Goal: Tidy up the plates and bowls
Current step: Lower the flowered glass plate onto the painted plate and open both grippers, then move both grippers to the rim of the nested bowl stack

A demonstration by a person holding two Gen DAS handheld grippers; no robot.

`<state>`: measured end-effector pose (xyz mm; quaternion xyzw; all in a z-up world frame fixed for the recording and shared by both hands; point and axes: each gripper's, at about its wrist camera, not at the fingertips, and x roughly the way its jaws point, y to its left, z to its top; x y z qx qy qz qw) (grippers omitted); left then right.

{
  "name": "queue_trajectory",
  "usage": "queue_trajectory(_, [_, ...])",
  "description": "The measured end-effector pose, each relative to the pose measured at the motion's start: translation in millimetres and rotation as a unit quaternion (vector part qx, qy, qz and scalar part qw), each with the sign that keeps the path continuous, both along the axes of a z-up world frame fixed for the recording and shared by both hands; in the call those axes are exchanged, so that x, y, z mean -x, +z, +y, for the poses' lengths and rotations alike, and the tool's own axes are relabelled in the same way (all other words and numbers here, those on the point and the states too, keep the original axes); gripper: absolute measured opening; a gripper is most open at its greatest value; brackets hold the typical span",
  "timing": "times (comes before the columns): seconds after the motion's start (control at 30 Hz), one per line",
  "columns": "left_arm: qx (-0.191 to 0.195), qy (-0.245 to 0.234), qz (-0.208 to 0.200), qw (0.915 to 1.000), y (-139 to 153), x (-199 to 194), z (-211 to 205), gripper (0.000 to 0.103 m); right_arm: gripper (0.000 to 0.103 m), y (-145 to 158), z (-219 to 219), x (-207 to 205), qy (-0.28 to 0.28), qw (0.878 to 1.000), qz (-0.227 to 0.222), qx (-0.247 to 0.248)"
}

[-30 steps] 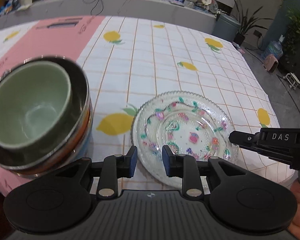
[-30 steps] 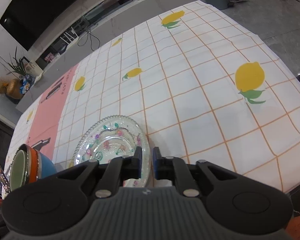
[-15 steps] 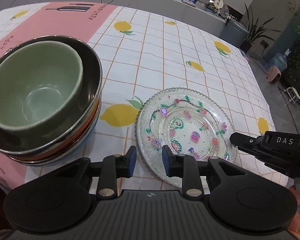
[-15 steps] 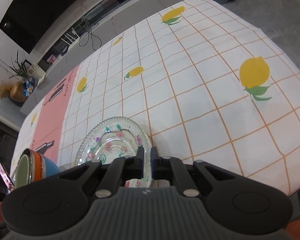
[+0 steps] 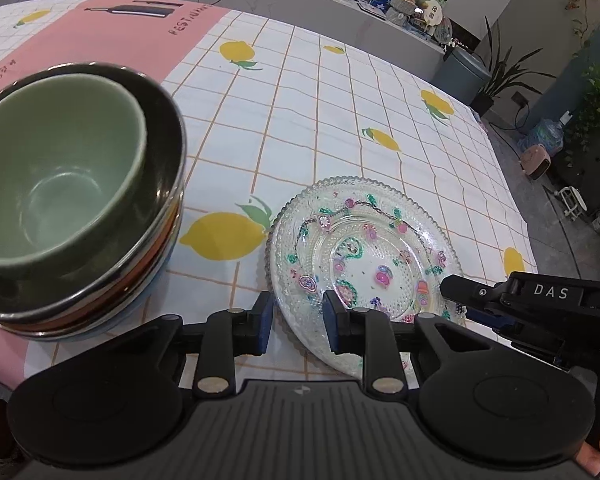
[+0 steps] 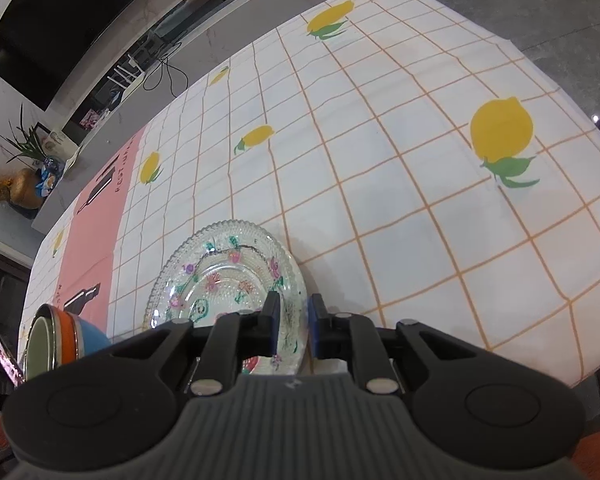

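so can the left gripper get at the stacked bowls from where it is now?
Probably yes. The left gripper sits empty, jaws apart, by the glass plate, with the stacked bowls just to its left. Nothing but bare tablecloth lies between them, and the right gripper is on the plate's far side.

Home living room, wall television, houseplants, lemon-print tablecloth
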<state>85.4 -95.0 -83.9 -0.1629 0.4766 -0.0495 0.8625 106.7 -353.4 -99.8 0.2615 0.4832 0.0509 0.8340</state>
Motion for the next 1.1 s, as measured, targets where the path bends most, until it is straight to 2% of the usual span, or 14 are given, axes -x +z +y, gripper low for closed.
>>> queue_trajectory(0.17, [-0.001,-0.001,-0.008,1.0,-1.0,-3.3,-1.9,0.03,0.013,-0.1,-1.1,-5.0,-0.004,1.0,-0.006,0.004])
queue_trajectory(0.33, [-0.022,-0.013,-0.018,0.9995,3.0,1.4,-5.5,0.029,0.016,1.4,2.4,-3.1,-0.003,1.0,-0.012,0.015])
queue_trajectory(0.37, [-0.029,-0.017,-0.024,0.9992,5.5,3.5,-6.9,0.029,0.018,4.6,5.1,-1.1,-0.005,0.999,-0.021,0.027])
queue_trajectory(0.43, [-0.043,-0.029,-0.035,0.998,12.0,7.2,-9.7,0.029,0.036,14.6,11.0,6.7,-0.005,0.997,-0.051,0.057])
queue_trajectory(0.6, [-0.066,-0.064,-0.064,0.9936,41.1,20.4,-13.4,0.032,0.047,35.3,28.9,23.5,0.018,0.987,-0.117,0.107])
queue_trajectory(0.7, [-0.067,-0.084,-0.1,0.9892,64.6,30.9,-9.3,0.039,0.047,42.2,36.0,33.0,0.008,0.983,-0.137,0.122])
queue_trajectory(0.77, [-0.075,-0.092,-0.127,0.9847,79.5,39.7,-3.1,0.04,0.047,49.0,40.0,41.3,-0.004,0.979,-0.155,0.129])
queue_trajectory(0.9, [-0.079,-0.096,-0.163,0.9788,102.8,48.4,23.7,0.049,0.053,58.8,52.0,53.0,-0.009,0.981,-0.168,0.098])
queue_trajectory(1.1, [-0.092,-0.051,-0.166,0.9805,121.0,40.9,75.8,0.055,0.065,58.8,84.5,55.8,0.027,0.99,-0.139,-0.001])
